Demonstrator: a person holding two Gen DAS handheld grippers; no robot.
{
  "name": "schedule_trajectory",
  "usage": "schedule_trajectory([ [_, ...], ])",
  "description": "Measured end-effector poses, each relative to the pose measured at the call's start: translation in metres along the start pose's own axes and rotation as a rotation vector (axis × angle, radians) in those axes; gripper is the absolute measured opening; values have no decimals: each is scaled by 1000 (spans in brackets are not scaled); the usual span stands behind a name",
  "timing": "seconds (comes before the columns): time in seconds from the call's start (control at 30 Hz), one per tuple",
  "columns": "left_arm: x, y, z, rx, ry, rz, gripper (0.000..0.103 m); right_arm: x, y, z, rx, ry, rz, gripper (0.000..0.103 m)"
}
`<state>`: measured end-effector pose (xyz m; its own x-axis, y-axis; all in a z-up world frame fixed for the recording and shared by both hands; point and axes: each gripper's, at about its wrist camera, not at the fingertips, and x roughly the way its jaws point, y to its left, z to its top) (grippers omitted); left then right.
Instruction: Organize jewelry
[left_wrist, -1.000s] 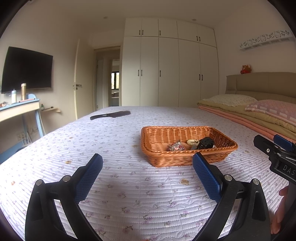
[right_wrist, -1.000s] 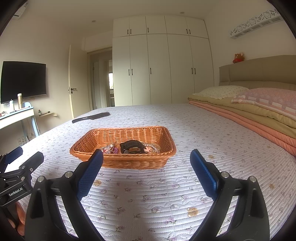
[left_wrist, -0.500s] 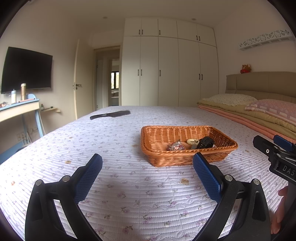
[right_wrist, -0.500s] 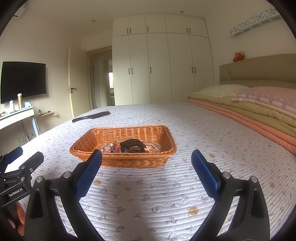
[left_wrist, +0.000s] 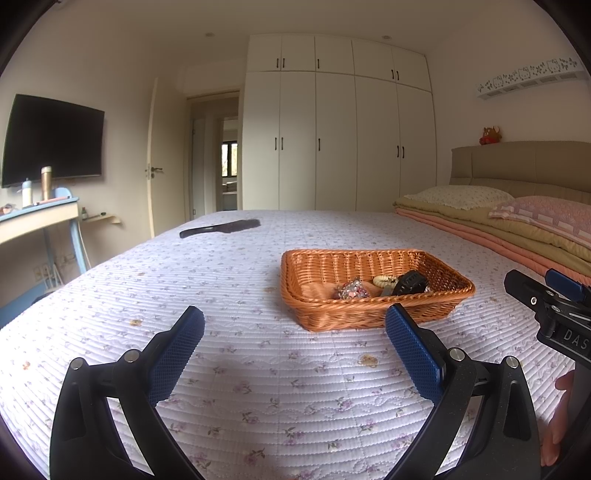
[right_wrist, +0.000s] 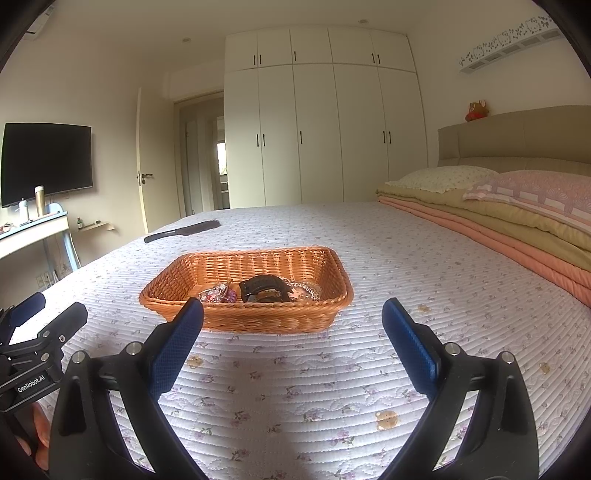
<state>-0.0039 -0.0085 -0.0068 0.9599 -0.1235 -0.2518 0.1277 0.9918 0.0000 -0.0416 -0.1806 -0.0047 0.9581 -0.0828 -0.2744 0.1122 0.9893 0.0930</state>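
Note:
An orange wicker basket sits on the flowered bedspread. Inside it lie a sparkly beaded piece, a cream bracelet, a black watch-like item and a silvery chain. My left gripper is open, low over the bedspread, with the basket ahead and to the right. My right gripper is open too, the basket just ahead and slightly left. Nothing is between either pair of fingers. Each view shows the other gripper at its edge.
A black comb lies far back on the bed. Folded quilts and pillows are stacked on the right. A desk with bottles and a wall TV stand left; white wardrobes behind.
The right gripper has tipped slightly downward and eased toward the basket. The left gripper has barely moved.

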Motion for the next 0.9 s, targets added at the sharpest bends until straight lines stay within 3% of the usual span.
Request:
schedule_trajectory([
  [0.9,4,12,0,-29,22,-19,96,2,0,-3,4,7,-2,93],
])
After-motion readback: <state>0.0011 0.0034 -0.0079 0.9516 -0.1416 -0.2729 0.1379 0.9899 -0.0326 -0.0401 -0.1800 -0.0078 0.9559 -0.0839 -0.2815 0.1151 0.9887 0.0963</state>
